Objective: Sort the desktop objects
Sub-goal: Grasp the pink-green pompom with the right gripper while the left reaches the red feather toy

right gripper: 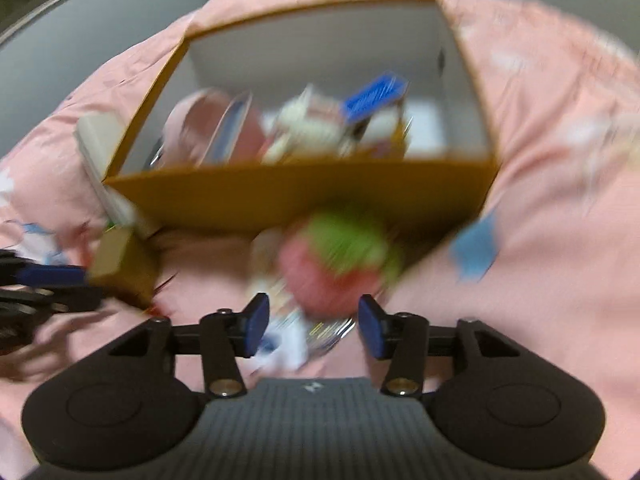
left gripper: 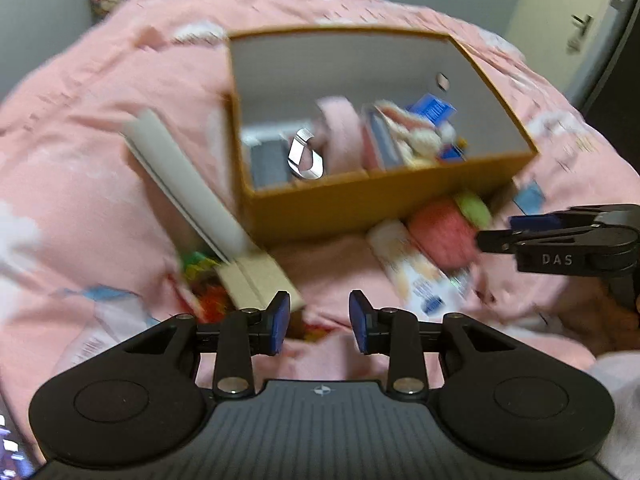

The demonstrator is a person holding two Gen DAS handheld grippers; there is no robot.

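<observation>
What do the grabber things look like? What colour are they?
Both are black plastic. The left gripper and right gripper each have two flat blue pads on jointed bars with silver screws, two round black discs and a ribbed grey middle. Seen from the side, the right one has "DAS" in pale letters.

1. The bedcover was soft pink cloth, matt and creased.
2. The open box looked like matt brown cardboard, lined smooth pale grey.
3. The strawberry toy seemed fuzzy plush, red with green.
4. The left gripper was matt black plastic; its fingers wore blue pads, with shiny metal pivots.
5. The tube looked glossy.
</observation>
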